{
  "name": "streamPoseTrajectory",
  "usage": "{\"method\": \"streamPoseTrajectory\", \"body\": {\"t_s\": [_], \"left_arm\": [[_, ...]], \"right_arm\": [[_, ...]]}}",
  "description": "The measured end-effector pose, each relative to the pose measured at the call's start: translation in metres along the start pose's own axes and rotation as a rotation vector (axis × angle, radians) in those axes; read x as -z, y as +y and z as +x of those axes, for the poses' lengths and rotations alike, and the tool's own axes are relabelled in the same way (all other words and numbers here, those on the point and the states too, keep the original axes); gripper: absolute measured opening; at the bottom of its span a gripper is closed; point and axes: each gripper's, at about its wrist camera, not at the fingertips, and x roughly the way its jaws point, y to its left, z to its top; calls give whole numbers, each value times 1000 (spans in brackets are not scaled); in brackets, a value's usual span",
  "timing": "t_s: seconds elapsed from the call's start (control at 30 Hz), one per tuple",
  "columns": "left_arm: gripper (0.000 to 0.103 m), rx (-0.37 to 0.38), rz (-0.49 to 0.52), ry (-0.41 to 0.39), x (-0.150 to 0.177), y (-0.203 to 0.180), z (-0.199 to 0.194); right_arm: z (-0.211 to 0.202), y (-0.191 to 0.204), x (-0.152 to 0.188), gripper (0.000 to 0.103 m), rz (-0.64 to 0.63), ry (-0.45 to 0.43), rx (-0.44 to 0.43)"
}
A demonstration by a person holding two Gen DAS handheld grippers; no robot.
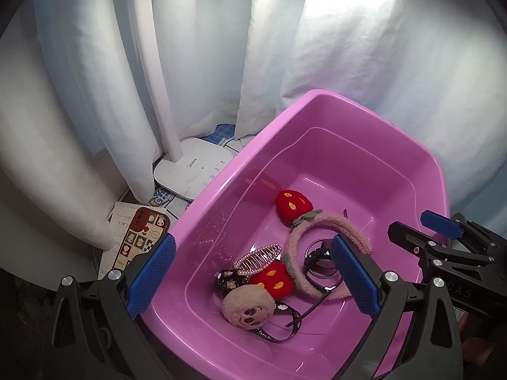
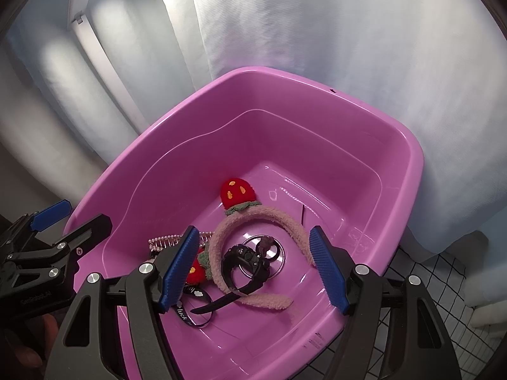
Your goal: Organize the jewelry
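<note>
Hovering over the pink basin (image 1: 317, 117), both tools were poised with nothing between their pads. The left gripper (image 1: 253, 278) stood wide open above the basin's near-left rim, and the right gripper (image 2: 256, 269) was likewise spread open and empty over the middle of the pile.

All the pieces lay heaped on the basin floor toward its near wall: a fuzzy pink headband (image 2: 253, 218) with red strawberry ears, a black wristwatch (image 2: 250, 259) lying inside the headband's arc, a pearl hair claw (image 1: 258, 258) just left of it, a plush face hair tie (image 1: 247, 308) and a black printed ribbon (image 2: 190, 313) trailing under them. Outside the basin, a white lamp base (image 1: 193, 166) sat near the tabletop's far-left edge.

The step in hand looked like choosing one piece to lift out. Doing it well probably meant taking the topmost, least tangled item first. The headband overlapped the watch strap, so the band's free upper arc seemed the safest grasp, pads closing across its thickness. Lifting slowly would show whether the watch or ribbon was snagged, and the left tool could pin the rest.
</note>
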Motion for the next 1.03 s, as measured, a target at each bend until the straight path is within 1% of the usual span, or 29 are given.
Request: {"method": "streamPoseTrajectory", "body": {"t_s": [0.2, 0.33, 0.43, 0.6, 1.03], "left_arm": [[97, -3, 0, 9, 0, 0, 2], [97, 21, -22, -2, 1, 5, 0], [97, 19, -22, -15, 1, 6, -2], [97, 24, -28, -9, 1, 6, -2], [97, -5, -12, 23, 3, 3, 2]], "right_arm": [[0, 1, 1, 69, -1, 3, -2], [0, 2, 1, 69, 0, 3, 0], [1, 2, 2, 69, -1, 2, -1], [0, 3, 3, 69, -3, 2, 0], [0, 3, 3, 69, -4, 4, 2]]}}
